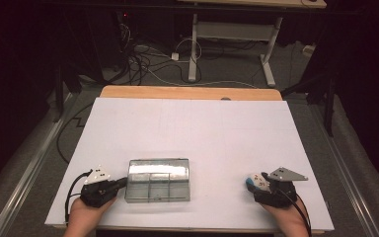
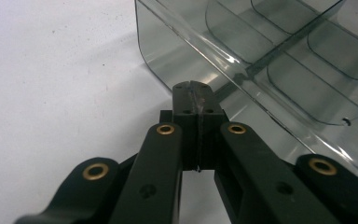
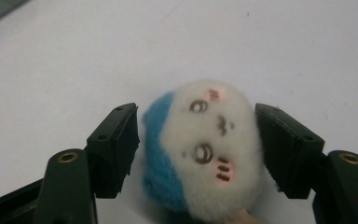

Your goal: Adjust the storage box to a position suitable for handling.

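Note:
A clear grey plastic box (image 1: pixel 158 180) with several compartments lies on the white sheet (image 1: pixel 192 128) near the front left. My left gripper (image 1: pixel 123 181) is shut with nothing in it, its tip at the box's left wall. In the left gripper view the jaws (image 2: pixel 195 91) are pressed together right beside the box (image 2: pixel 279 60). At the front right, a small white and blue plush toy (image 1: pixel 250 183) with a drawn face lies on the sheet. My right gripper (image 3: pixel 196 130) stands open around the toy (image 3: pixel 209 149); a thin gap shows at the left pad.
The sheet covers a wooden table (image 1: pixel 187 92) whose far edge shows at the back. Beyond it are a desk frame (image 1: pixel 234 34) and cables on the floor. A metal rail (image 1: pixel 24 168) runs along the left side.

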